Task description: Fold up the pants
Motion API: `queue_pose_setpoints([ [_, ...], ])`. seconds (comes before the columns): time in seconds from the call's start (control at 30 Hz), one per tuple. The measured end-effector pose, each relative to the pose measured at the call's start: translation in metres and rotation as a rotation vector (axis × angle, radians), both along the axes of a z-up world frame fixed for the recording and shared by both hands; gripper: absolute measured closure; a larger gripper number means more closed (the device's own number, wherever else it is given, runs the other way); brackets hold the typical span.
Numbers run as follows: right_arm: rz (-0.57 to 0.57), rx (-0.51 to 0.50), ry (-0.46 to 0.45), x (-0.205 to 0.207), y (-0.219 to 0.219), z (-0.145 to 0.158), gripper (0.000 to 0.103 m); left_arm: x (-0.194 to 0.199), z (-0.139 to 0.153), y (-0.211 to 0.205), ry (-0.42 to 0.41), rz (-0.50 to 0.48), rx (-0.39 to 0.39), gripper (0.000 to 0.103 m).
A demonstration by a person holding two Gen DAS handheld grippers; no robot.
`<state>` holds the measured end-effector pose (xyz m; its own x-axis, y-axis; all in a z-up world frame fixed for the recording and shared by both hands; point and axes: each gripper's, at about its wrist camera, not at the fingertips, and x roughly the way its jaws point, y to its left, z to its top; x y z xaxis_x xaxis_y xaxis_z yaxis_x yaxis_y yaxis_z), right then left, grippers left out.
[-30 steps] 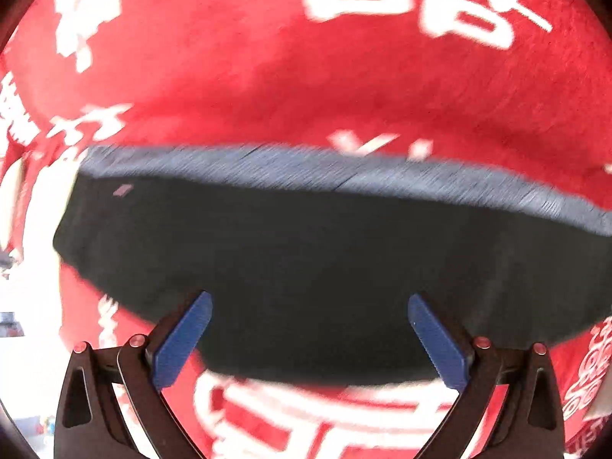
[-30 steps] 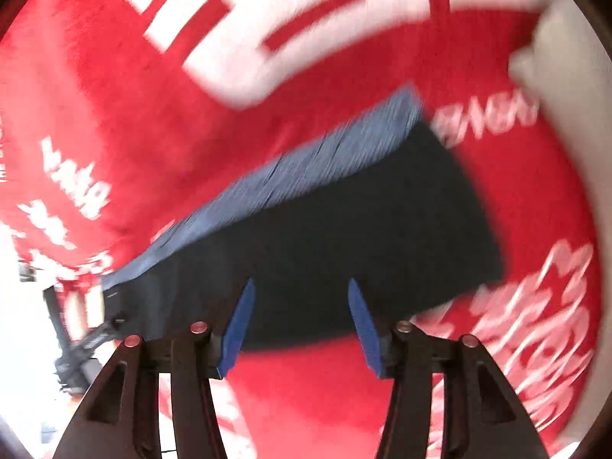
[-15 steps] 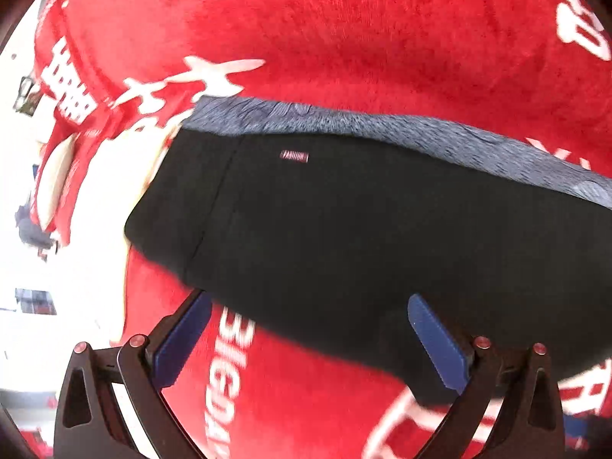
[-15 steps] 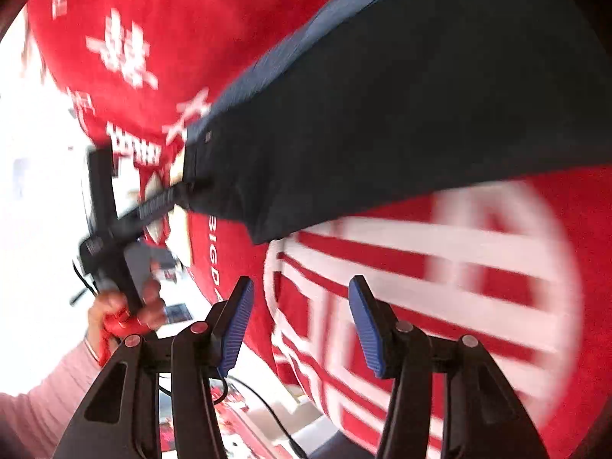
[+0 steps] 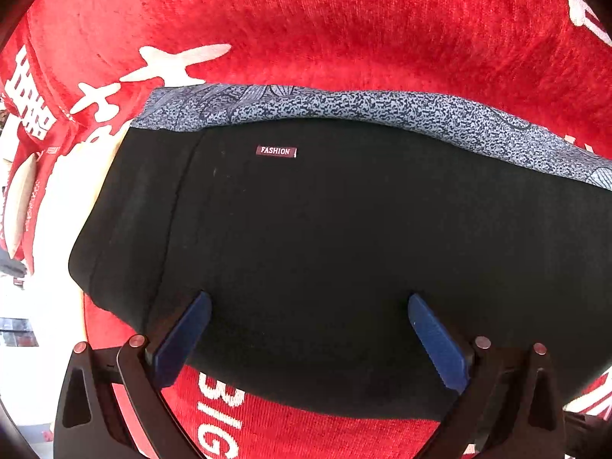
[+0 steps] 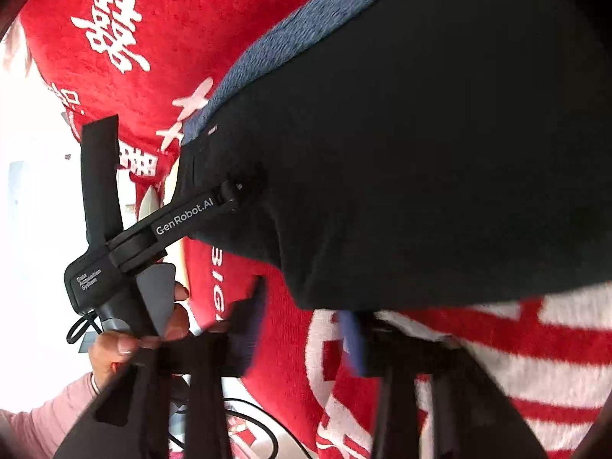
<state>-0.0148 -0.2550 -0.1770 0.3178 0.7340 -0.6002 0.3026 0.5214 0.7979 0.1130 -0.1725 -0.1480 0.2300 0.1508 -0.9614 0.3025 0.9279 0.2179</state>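
Note:
The black pants (image 5: 325,237) lie folded flat on a red cloth with white characters (image 5: 344,30). A blue-grey patterned band (image 5: 344,105) runs along their far edge, and a small "FASHION" tag (image 5: 275,151) sits near it. My left gripper (image 5: 310,329) is open, its blue pads over the near part of the pants. In the right wrist view the pants (image 6: 420,134) fill the upper right, and my left gripper (image 6: 237,191) reaches onto their left end. My right gripper (image 6: 306,329) is open, just below the pants' near edge, holding nothing.
The red cloth (image 6: 126,26) covers the table and hangs over its left edge (image 5: 23,122). A hand in a pink sleeve (image 6: 122,344) holds the left tool. A black cable (image 6: 252,420) runs below the table edge.
The left gripper has moved in over the pants, which now look larger and sharp. The right gripper has swung closer to the pants' near edge; its fingers are blurred.

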Motion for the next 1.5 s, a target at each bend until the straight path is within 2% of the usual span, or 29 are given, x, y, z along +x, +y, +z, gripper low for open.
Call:
queue_pose_setpoints([
  [0.07, 0.004, 0.033, -0.054, 0.011, -0.004, 0.021, 0.096, -0.001, 0.004, 0.0, 0.008, -0.009, 0.005, 0.0],
  [0.17, 0.081, -0.03, -0.096, 0.011, -0.002, 0.043, 0.098, 0.004, 0.007, 0.007, 0.001, -0.015, -0.013, 0.0],
  [0.33, 0.186, -0.128, 0.078, -0.017, 0.01, 0.01, 0.102, 0.009, -0.002, 0.007, 0.017, -0.014, 0.008, 0.0],
  [0.4, 0.169, -0.139, 0.103, -0.03, 0.0, 0.015, 0.098, 0.009, 0.008, 0.005, 0.0, -0.03, 0.019, 0.0],
  [0.47, 0.132, -0.163, 0.099, -0.033, -0.017, 0.028, 0.097, 0.018, 0.03, 0.008, -0.065, -0.054, 0.003, 0.0],
  [0.53, 0.081, -0.213, 0.068, -0.024, -0.039, 0.045, 0.097, 0.034, 0.044, 0.012, -0.111, -0.059, 0.001, 0.0],
  [0.6, 0.043, -0.286, 0.035, 0.003, -0.057, 0.058, 0.097, 0.06, 0.047, 0.019, -0.131, -0.045, 0.014, 0.0],
  [0.73, 0.043, -0.397, -0.008, 0.073, -0.062, 0.063, 0.079, 0.104, 0.027, 0.029, -0.11, 0.011, 0.052, 0.0],
  [0.8, 0.054, -0.417, -0.021, 0.106, -0.057, 0.052, 0.079, 0.117, 0.014, 0.032, -0.1, 0.034, 0.07, 0.0],
  [0.87, 0.058, -0.458, 0.028, 0.129, -0.058, 0.03, 0.079, 0.128, 0.004, 0.031, -0.107, 0.043, 0.075, 0.0],
  [0.9, 0.057, -0.48, 0.062, 0.136, -0.061, 0.02, 0.079, 0.132, 0.003, 0.031, -0.117, 0.05, 0.079, 0.0],
  [0.93, 0.047, -0.475, 0.082, 0.138, -0.065, 0.012, 0.092, 0.137, 0.0, 0.03, -0.119, 0.057, 0.08, 0.0],
  [1.0, -0.002, -0.463, 0.086, 0.143, -0.075, 0.009, 0.103, 0.148, -0.006, 0.031, -0.115, 0.083, 0.069, 0.0],
  [1.1, -0.038, -0.461, 0.113, 0.141, -0.084, 0.017, 0.103, 0.155, 0.001, 0.034, -0.108, 0.12, 0.079, 0.0],
  [1.17, -0.025, -0.489, 0.099, 0.134, -0.086, 0.032, 0.092, 0.143, 0.021, 0.037, -0.133, 0.087, 0.062, 0.0],
  [1.2, -0.02, -0.5, 0.086, 0.129, -0.087, 0.039, 0.077, 0.134, 0.029, 0.039, -0.137, 0.067, 0.055, 0.0],
  [1.23, -0.018, -0.52, 0.075, 0.12, -0.088, 0.048, 0.055, 0.125, 0.035, 0.041, -0.136, 0.048, 0.049, 0.0],
  [1.27, -0.016, -0.54, 0.068, 0.112, -0.089, 0.055, 0.048, 0.115, 0.041, 0.044, -0.131, 0.036, 0.041, 0.0],
  [1.37, 0.006, -0.623, 0.069, 0.084, -0.085, 0.073, 0.045, 0.085, 0.036, 0.051, -0.082, 0.009, 0.044, 0.0],
  [1.43, 0.002, -0.702, 0.103, 0.07, -0.079, 0.077, 0.045, 0.071, 0.016, 0.052, -0.05, 0.001, 0.077, 0.0],
  [1.5, -0.018, -0.738, 0.158, 0.055, -0.081, 0.07, 0.045, 0.066, 0.009, 0.058, -0.075, 0.034, 0.042, 0.0],
])
